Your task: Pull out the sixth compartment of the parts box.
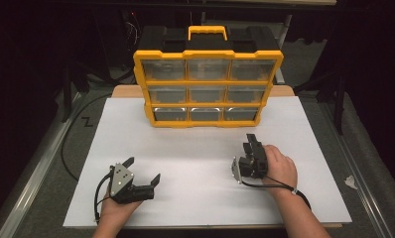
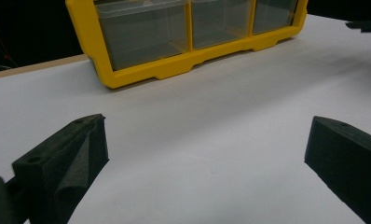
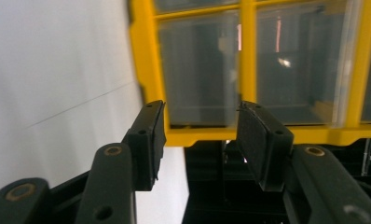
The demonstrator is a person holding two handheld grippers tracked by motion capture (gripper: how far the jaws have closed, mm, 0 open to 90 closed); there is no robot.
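Left claw (image 1: pixel 145 172) spread wide, empty, low over white table (image 1: pixel 195 148); right claw (image 1: pixel 251 143) part-open, empty, aimed at yellow drawer box (image 1: pixel 208 89).

Worktop: a white sheet (image 1: pixel 205 163) covers it, with a strip of wooden edge (image 1: pixel 123 90) showing at 11 o'clock.
Floor: grey carpet (image 1: pixel 364 148) around the worktop; a metal rail (image 1: pixel 34 168) runs along 9 o'clock, and a black cable (image 1: pixel 69 144) curves beside it.
Surroundings: dark, black drapes (image 1: pixel 22 59) at 10 and 2 o'clock.
Light: even on the sheet, dim beyond.
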